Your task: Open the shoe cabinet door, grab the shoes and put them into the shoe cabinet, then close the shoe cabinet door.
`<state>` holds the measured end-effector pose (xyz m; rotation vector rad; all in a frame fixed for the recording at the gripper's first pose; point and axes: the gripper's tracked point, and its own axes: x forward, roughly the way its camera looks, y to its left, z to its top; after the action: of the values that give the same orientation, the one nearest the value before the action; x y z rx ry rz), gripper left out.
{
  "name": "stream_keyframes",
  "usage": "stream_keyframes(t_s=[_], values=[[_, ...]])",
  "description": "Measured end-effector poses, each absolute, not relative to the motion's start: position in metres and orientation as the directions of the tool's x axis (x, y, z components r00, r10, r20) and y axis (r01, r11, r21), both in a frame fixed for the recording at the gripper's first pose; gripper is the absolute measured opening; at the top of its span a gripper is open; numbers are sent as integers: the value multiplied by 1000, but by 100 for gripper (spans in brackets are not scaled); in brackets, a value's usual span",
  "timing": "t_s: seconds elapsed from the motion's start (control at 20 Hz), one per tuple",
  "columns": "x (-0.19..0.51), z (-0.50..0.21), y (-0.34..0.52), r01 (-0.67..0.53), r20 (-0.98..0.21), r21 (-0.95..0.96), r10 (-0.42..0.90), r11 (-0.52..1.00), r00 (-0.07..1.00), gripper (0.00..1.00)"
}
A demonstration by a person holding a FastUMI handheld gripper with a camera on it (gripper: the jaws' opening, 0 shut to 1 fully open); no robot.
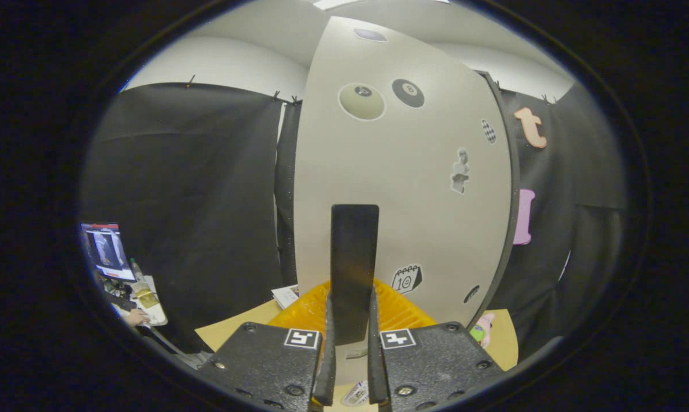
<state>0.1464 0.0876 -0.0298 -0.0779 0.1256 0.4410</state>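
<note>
Shoe cabinet door (402,189) dead ahead of hand-held gripper (349,366), pale panel with stickers, standing upright and swung so its face fills the space beyond the fingers. Dark vertical handle (353,269) on the door sits right between the fingers (325,355), long axis upright, in line with the finger gap. Fingers nearly closed, flanking the handle's lower end; appear to be pinching it, but actual pad contact hard to confirm from this angle. Orange ribbed thing (402,312) just behind the handle base, low, either side of the fingers; cannot tell if shoe or cabinet part. Tan counter (230,329) underneath, its near edge running off to both sides; small colourful object (480,331) at its right edge. Beyond the left edge: a monitor (107,252), clutter, a person's hand (135,316). Key relation: handle straight ahead, vertical, centred in the gap, so next move likely a swing about the door's hinge, not a reach. Judging by grip on handle: door step in hand, opening or closing not determinable.
</note>
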Motion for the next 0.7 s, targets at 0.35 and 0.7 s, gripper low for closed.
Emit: stream_keyframes(t_s=[0.35, 0.7], values=[[131, -26, 58, -393, -91, -52, 387, 918, 917, 25], [129, -24, 20, -292, -64, -47, 289, 955, 955, 20]])
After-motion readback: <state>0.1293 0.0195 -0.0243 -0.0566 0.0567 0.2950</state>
